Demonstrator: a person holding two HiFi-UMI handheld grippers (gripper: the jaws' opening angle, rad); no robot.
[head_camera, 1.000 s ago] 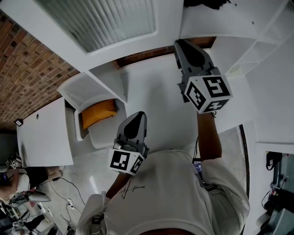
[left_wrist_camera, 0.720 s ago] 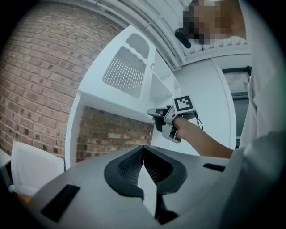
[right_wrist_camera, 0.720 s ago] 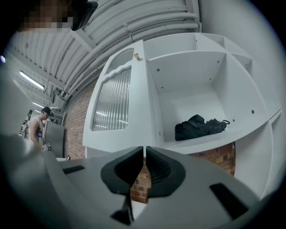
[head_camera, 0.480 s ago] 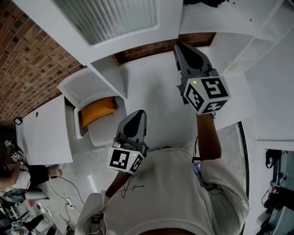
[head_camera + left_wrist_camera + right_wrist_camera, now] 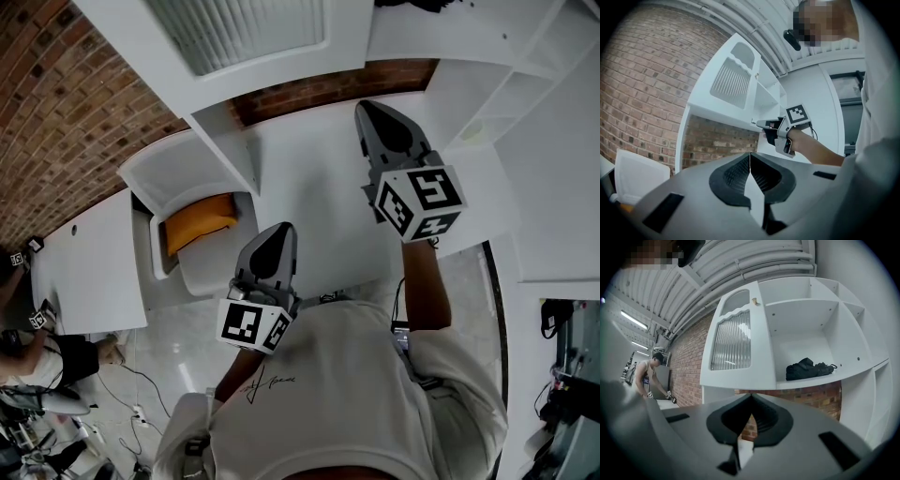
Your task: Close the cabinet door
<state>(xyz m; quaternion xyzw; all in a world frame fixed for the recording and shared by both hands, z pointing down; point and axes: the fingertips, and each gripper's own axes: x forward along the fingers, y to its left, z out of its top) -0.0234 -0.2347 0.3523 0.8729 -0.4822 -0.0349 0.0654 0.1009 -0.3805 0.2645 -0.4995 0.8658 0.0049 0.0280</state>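
Cabinet door [image 5: 239,33]: white, with a ribbed glass panel. It stands swung open at the far left of the cabinet [image 5: 487,89] and leaves the shelves to its right uncovered. In the right gripper view a small knob [image 5: 753,300] sits at the door's [image 5: 736,341] top right corner.

Cabinet: white, open compartments, brick wall [image 5: 56,122] behind and to its left.

Shelf content: a dark crumpled bundle [image 5: 808,368] lies on the shelf just right of the door.

Right gripper [image 5: 370,114]: raised toward the cabinet, the farther of the two, below the door. Its own view shows the gripper [image 5: 751,399] clenched, tips meeting, with nothing between them. The door and shelves lie beyond the tips, apart from them.

Left gripper [image 5: 281,232]: held nearer the body and to the left, pointing the same way. Its own view shows the gripper [image 5: 750,157] clenched and empty. That view also shows the right gripper [image 5: 780,133] near the lower edge of the door [image 5: 733,82]; whether they touch cannot be told.

Person: white shirt [image 5: 347,394], one gripper in each hand.

Chair [image 5: 178,173]: white, left of the grippers, with an orange cushion [image 5: 199,223] on it.

Bench [image 5: 89,272]: white, at the far left of the head view, beside the chair.

Second person [image 5: 644,376]: stands by the brick wall at the left of the right gripper view, bent over the bench.
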